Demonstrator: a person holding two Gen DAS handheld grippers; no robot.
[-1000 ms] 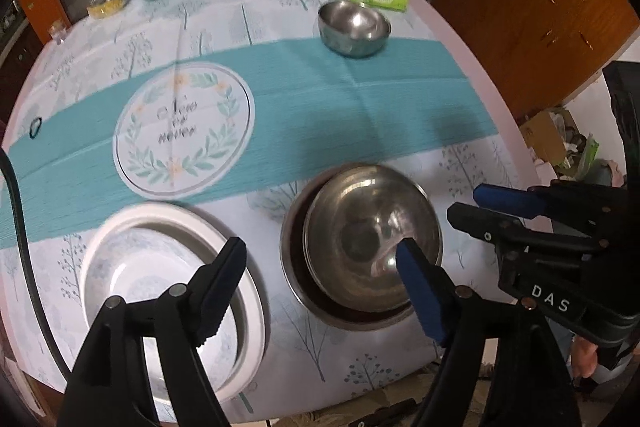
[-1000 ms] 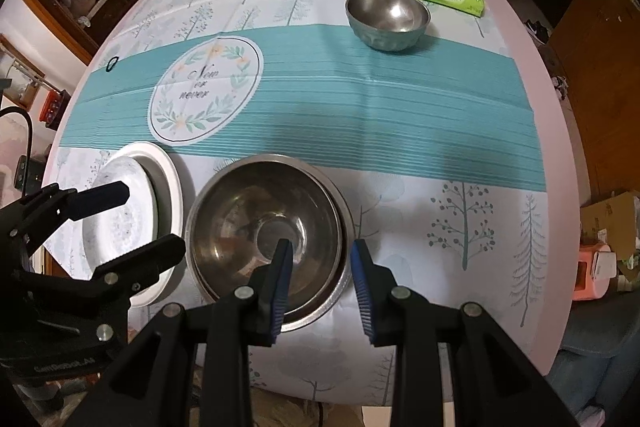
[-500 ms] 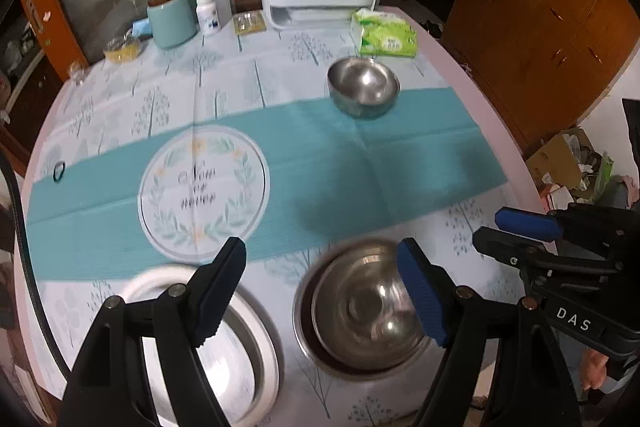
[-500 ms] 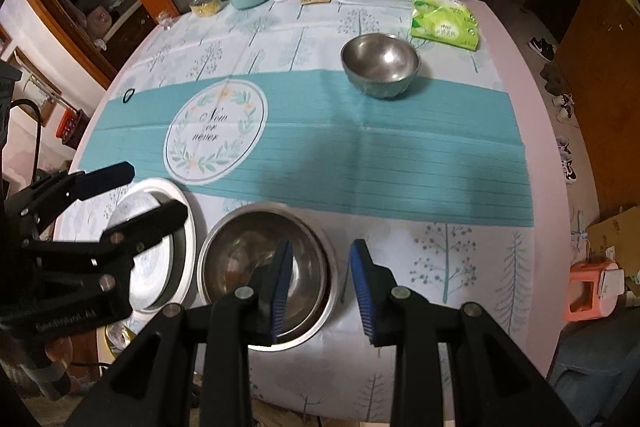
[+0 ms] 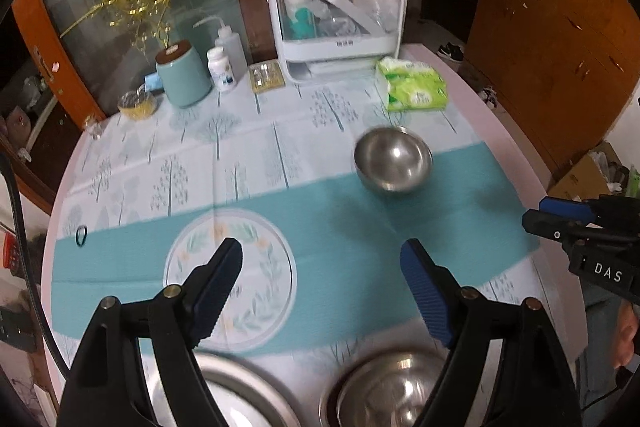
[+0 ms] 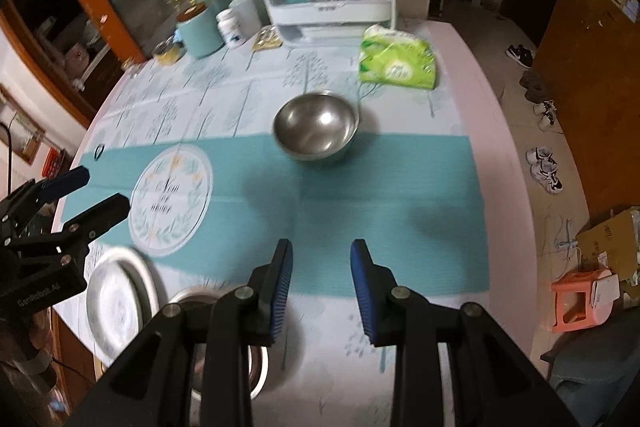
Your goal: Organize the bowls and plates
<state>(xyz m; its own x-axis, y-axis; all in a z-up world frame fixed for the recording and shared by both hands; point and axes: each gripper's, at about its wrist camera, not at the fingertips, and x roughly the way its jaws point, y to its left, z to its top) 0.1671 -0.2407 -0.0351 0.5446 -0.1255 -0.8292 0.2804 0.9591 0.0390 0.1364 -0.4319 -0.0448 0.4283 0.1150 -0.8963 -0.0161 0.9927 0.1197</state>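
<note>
A small steel bowl point(image 5: 393, 161) stands alone on the far half of the round table, also in the right wrist view point(image 6: 316, 126). Nested steel bowls point(image 5: 384, 391) sit at the near edge, partly hidden under my fingers; in the right wrist view only their rim point(image 6: 188, 297) shows. A white plate point(image 5: 244, 393) lies left of them, also in the right wrist view point(image 6: 116, 303). My left gripper point(image 5: 322, 291) is wide open and empty above the near table. My right gripper point(image 6: 320, 287) is open, narrower, and empty.
At the back stand a white dish rack point(image 5: 336, 11), a green tissue pack point(image 5: 412, 89), a teal jar point(image 5: 182, 75) and bottles point(image 5: 222, 67). A round printed emblem point(image 5: 230, 275) marks the teal runner. The table edge point(image 6: 508, 155) drops to a floor with shoes and boxes.
Both grippers have risen and tilted up from the nested bowls, so the far table and dish rack fill the views. The right gripper has opened a little wider. Nothing was picked up.
</note>
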